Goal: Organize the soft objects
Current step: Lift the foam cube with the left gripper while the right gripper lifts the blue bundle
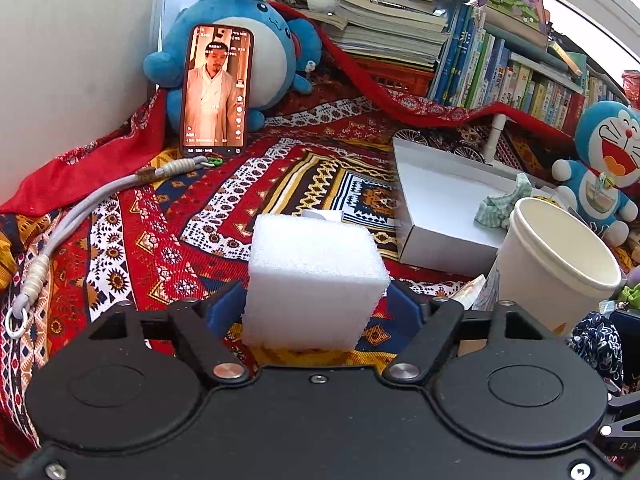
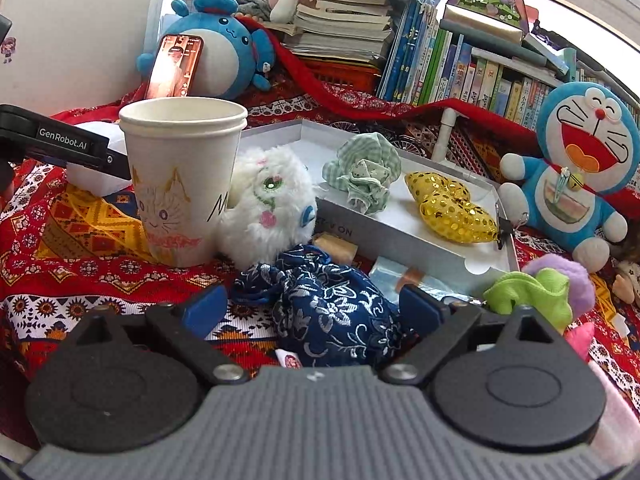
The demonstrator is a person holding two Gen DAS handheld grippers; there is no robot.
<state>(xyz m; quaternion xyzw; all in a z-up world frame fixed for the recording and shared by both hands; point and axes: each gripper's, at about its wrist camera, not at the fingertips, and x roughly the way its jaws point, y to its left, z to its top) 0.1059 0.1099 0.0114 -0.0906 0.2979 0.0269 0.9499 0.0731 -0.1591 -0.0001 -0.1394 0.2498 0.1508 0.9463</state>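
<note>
In the left wrist view a white foam cube (image 1: 314, 280) sits between the blue pads of my left gripper (image 1: 316, 306), which touch its sides. In the right wrist view my right gripper (image 2: 310, 306) is open around a navy floral cloth pouch (image 2: 336, 308) lying on the patterned cloth. A white box lid (image 2: 404, 216) holds a green checked scrunchie (image 2: 362, 176) and a yellow sequin bow (image 2: 452, 208). A white fluffy plush (image 2: 272, 208) leans against a paper cup (image 2: 182, 176). A green and purple plush (image 2: 540, 288) lies at the right.
A phone (image 1: 216, 90) leans on a blue plush (image 1: 248, 52) at the back left, with a grey lanyard (image 1: 72, 216). A Doraemon plush (image 2: 576, 168) sits at the right. Books (image 2: 460, 68) line the back. The left gripper's body (image 2: 60, 144) shows left of the cup.
</note>
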